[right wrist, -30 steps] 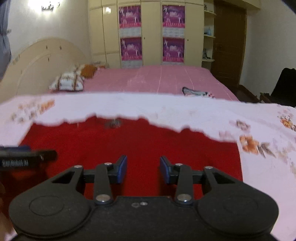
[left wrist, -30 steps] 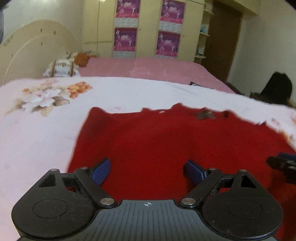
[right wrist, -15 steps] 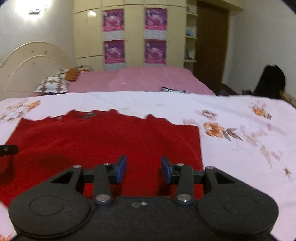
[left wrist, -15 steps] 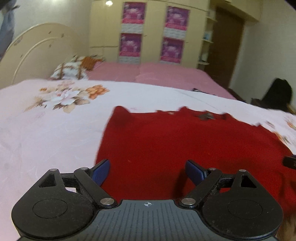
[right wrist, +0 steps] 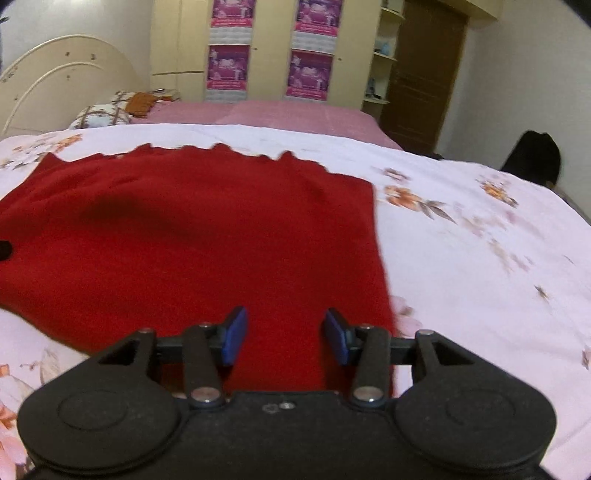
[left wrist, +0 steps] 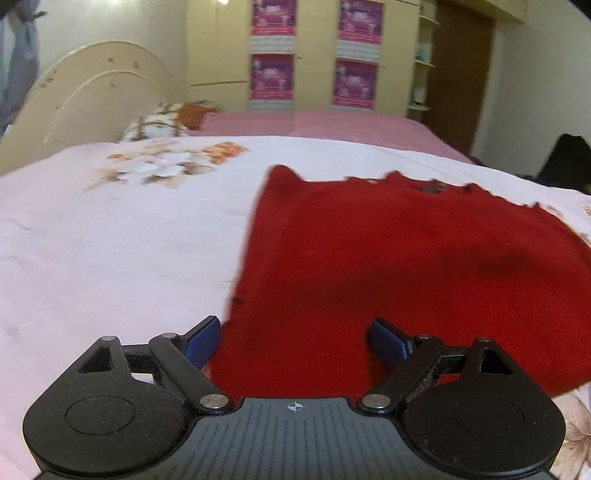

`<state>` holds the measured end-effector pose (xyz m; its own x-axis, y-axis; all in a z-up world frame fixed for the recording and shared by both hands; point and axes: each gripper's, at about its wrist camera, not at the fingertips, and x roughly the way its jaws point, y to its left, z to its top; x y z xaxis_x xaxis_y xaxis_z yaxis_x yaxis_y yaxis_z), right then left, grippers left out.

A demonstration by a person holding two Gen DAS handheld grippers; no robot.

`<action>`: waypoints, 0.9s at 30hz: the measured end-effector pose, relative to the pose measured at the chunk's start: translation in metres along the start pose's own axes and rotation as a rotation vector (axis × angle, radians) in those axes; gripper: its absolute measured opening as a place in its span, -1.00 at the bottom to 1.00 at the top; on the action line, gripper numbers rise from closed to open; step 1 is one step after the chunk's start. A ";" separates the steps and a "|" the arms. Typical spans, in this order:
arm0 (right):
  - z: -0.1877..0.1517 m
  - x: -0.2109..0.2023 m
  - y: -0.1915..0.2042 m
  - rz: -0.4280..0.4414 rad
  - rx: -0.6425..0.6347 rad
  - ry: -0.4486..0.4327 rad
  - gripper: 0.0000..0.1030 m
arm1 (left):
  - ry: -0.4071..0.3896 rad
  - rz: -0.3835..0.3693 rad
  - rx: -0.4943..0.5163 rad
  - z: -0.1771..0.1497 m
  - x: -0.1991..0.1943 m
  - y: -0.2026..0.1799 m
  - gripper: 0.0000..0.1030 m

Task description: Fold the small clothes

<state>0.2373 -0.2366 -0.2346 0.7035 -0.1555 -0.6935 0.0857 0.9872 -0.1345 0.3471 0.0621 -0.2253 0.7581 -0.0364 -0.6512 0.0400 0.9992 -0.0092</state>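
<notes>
place: home bedroom | evidence: bed headboard [left wrist: 92, 96], pillow [right wrist: 99, 116], wardrobe [right wrist: 266, 48]

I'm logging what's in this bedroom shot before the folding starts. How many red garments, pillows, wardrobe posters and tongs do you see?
Red garment: 1
Pillows, by the headboard; the orange one is blurry, and the patterned one: 2
Purple posters on the wardrobe: 4
Tongs, left tongs and right tongs, both open: 2
Total: 9

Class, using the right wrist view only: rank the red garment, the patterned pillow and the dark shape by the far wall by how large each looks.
1. red garment
2. dark shape
3. patterned pillow
The last two look close, and distance makes true size unsure.
</notes>
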 end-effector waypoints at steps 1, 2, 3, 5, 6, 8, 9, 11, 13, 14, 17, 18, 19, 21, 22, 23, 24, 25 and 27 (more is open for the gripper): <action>0.000 0.000 0.001 -0.004 -0.003 0.004 -0.12 | -0.005 0.012 -0.007 -0.001 -0.002 0.004 0.71; -0.001 -0.002 0.002 -0.010 -0.007 0.005 -0.12 | 0.001 0.016 -0.027 -0.002 -0.005 0.010 0.71; -0.001 -0.003 0.002 -0.013 -0.003 0.008 -0.12 | 0.006 0.012 -0.049 -0.004 -0.008 0.014 0.71; -0.002 -0.010 -0.001 -0.005 0.031 0.004 -0.12 | -0.002 -0.009 -0.069 -0.007 -0.017 0.019 0.71; -0.001 -0.016 0.000 0.010 0.048 -0.011 -0.12 | -0.014 -0.025 -0.064 -0.008 -0.022 0.018 0.71; 0.002 -0.020 0.005 0.024 0.046 -0.029 -0.12 | -0.035 -0.051 -0.032 -0.008 -0.029 0.009 0.71; 0.004 -0.022 0.009 0.033 0.043 -0.036 -0.12 | -0.043 -0.068 -0.017 -0.007 -0.030 0.003 0.71; 0.010 -0.022 0.017 0.053 0.040 -0.045 -0.12 | -0.041 -0.099 0.003 -0.005 -0.030 -0.010 0.71; 0.013 -0.018 0.027 0.064 0.026 -0.042 -0.12 | -0.021 -0.124 0.012 -0.006 -0.025 -0.021 0.71; 0.012 -0.016 0.032 0.066 0.014 -0.039 -0.12 | -0.013 -0.128 0.023 -0.008 -0.022 -0.025 0.71; 0.006 -0.007 0.036 0.041 -0.021 0.007 -0.11 | 0.012 -0.099 0.082 -0.016 -0.014 -0.031 0.71; 0.001 -0.006 0.034 0.040 -0.017 0.015 -0.09 | 0.003 -0.101 0.096 -0.018 -0.015 -0.030 0.71; -0.002 -0.006 0.028 0.038 -0.009 0.009 -0.06 | 0.004 -0.103 0.101 -0.018 -0.016 -0.029 0.71; -0.006 -0.007 0.019 0.037 0.005 0.010 0.02 | 0.009 -0.107 0.098 -0.019 -0.017 -0.026 0.71; -0.006 -0.007 0.016 0.037 0.011 0.012 0.05 | 0.009 -0.106 0.098 -0.018 -0.017 -0.026 0.71; -0.007 -0.008 0.014 0.035 0.016 0.014 0.06 | 0.008 -0.102 0.100 -0.017 -0.017 -0.027 0.71; -0.006 -0.007 0.013 0.037 0.019 0.018 0.07 | 0.008 -0.098 0.098 -0.017 -0.018 -0.028 0.71; -0.005 -0.008 0.014 0.037 0.021 0.021 0.07 | 0.013 -0.097 0.085 -0.014 -0.018 -0.028 0.71; 0.000 -0.012 0.015 0.049 0.039 0.011 0.02 | 0.008 -0.131 0.045 -0.008 -0.024 -0.030 0.71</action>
<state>0.2301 -0.2202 -0.2283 0.6997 -0.1075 -0.7063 0.0790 0.9942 -0.0731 0.3227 0.0332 -0.2152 0.7393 -0.1658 -0.6526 0.1673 0.9841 -0.0604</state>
